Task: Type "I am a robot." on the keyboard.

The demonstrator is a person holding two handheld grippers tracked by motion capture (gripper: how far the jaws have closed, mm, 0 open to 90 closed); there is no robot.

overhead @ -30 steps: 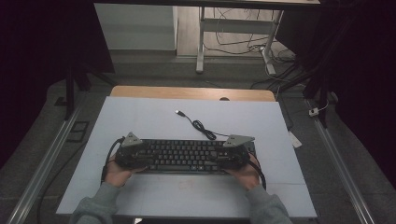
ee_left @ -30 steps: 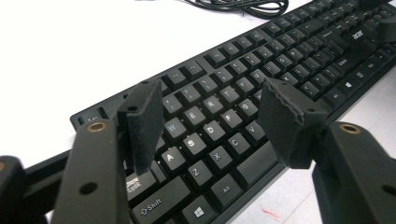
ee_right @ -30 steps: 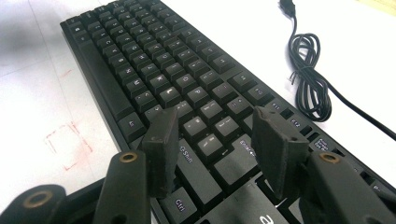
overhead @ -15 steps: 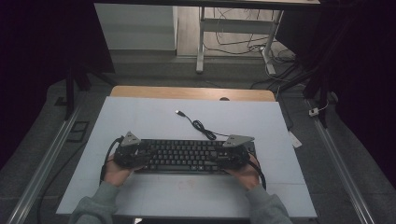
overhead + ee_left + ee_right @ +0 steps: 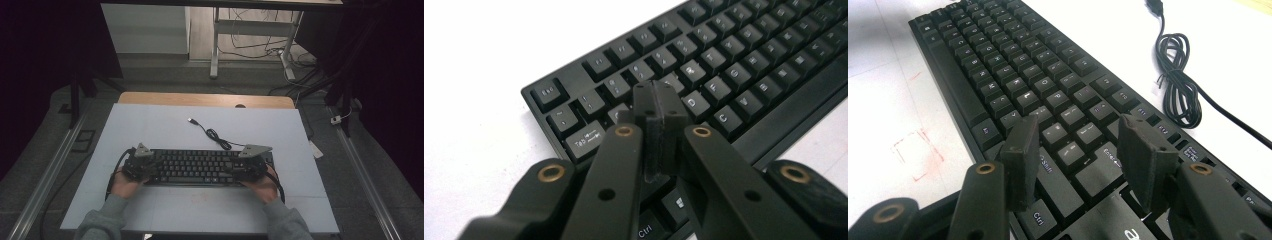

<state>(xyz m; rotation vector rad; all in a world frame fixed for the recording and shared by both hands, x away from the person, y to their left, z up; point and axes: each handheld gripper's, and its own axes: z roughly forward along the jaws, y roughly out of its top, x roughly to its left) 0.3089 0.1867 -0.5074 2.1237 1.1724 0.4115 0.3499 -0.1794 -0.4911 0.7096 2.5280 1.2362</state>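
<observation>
Our left gripper point(image 5: 655, 107) has just pressed its jaws together, empty, over the keyboard point(image 5: 197, 167) near Tab; our right gripper point(image 5: 1078, 145) hangs spread, seemingly above Shift.

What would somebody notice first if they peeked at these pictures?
Probably the long black keyboard lying across the near half of the pale table, with a hand at each end. The left tongs are pinched shut over the keys beside Tab, while the right tongs stand open above the Shift end. A coiled black cable trails behind.
</observation>
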